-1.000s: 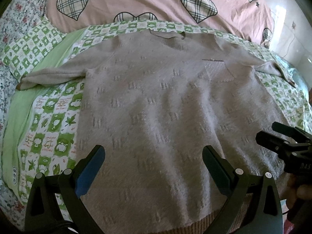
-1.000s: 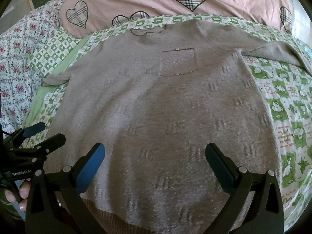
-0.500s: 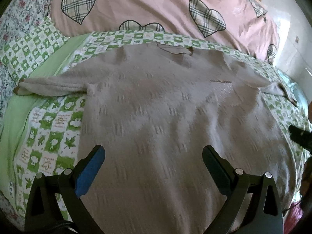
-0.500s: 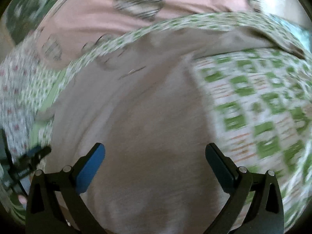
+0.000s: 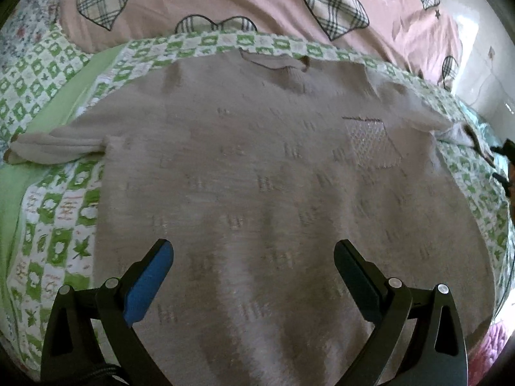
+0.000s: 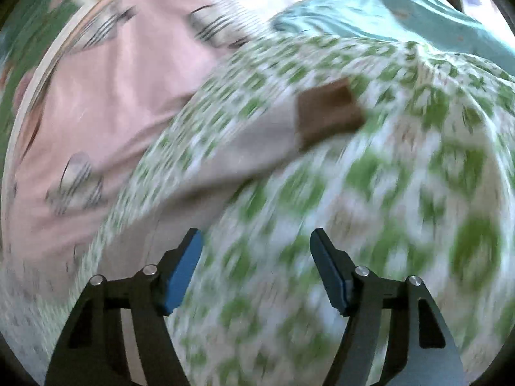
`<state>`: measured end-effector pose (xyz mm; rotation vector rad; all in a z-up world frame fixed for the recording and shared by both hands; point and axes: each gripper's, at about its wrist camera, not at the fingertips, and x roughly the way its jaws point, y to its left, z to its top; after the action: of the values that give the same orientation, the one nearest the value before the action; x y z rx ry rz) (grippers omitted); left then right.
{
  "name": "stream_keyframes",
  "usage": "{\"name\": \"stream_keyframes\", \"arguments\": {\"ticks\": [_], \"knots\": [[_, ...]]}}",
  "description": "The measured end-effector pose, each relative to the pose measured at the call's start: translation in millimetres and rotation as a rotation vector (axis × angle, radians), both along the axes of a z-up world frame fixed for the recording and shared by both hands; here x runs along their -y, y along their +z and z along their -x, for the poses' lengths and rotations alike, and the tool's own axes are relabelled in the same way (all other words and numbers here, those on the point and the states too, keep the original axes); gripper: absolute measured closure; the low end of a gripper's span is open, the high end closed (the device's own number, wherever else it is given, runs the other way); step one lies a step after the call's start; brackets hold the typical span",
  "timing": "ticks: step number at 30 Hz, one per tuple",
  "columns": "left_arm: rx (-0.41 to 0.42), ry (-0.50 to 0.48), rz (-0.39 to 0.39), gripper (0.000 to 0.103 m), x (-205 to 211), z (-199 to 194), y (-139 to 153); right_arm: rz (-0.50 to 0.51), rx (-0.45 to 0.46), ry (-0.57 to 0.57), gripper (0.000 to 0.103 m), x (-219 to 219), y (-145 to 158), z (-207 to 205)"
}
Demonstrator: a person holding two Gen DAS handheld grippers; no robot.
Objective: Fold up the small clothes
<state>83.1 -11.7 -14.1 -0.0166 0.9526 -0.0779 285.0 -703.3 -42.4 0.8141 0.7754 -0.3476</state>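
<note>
While the grey sweater (image 5: 257,177) lies spread flat on the green-checked quilt (image 5: 58,212), its brown cuff (image 6: 328,109) could be missed by the empty, closing right gripper (image 6: 256,273); the left gripper (image 5: 252,276) is held spread wide above the sweater's hem.

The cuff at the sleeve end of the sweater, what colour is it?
Brown, on the grey-beige knitted sweater's sleeve cuff; the right wrist view shows it best.

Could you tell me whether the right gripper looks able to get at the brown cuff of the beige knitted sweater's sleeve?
Probably yes: the right gripper, jaws closing and empty, faces the brown cuff with only green-checked quilt between.
</note>
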Motion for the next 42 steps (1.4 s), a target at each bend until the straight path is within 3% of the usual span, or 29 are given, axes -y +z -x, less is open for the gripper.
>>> {"name": "stream_keyframes", "arguments": {"ticks": [5, 8, 10, 14, 20, 24, 27, 33, 36, 42], "knots": [[-0.031, -0.007, -0.013, 0.003, 10, -18, -10, -0.029, -0.009, -0.097, 0.034, 47, -17, -33], [-0.041, -0.009, -0.009, 0.003, 14, -28, -13, 0.018, -0.027, -0.111, 0.056, 57, -18, -45], [-0.043, -0.01, 0.003, 0.003, 15, -33, -13, 0.047, -0.04, -0.089, 0.088, 57, -15, -56], [-0.04, -0.013, 0.022, 0.003, 16, -39, -12, 0.152, 0.0, 0.012, 0.093, 29, 9, -70], [-0.039, 0.001, 0.06, 0.003, 5, -34, -10, 0.292, 0.15, 0.324, 0.094, -74, 66, -100], [-0.031, 0.031, 0.097, 0.003, -10, -25, -5, 0.251, 0.272, 0.604, 0.094, -168, 93, -119], [-0.025, 0.046, 0.113, 0.003, -21, -20, -2, 0.202, 0.312, 0.792, 0.094, -244, 99, -128], [-0.023, 0.087, 0.137, 0.003, -51, -12, 1, 0.041, 0.303, 1.064, 0.094, -387, 69, -133], [-0.02, 0.102, 0.15, 0.003, -64, -11, 2, -0.058, 0.252, 1.124, 0.094, -441, 40, -138], [-0.016, 0.13, 0.187, 0.003, -90, -18, 2, -0.105, 0.148, 1.211, 0.094, -508, -17, -133]]}}
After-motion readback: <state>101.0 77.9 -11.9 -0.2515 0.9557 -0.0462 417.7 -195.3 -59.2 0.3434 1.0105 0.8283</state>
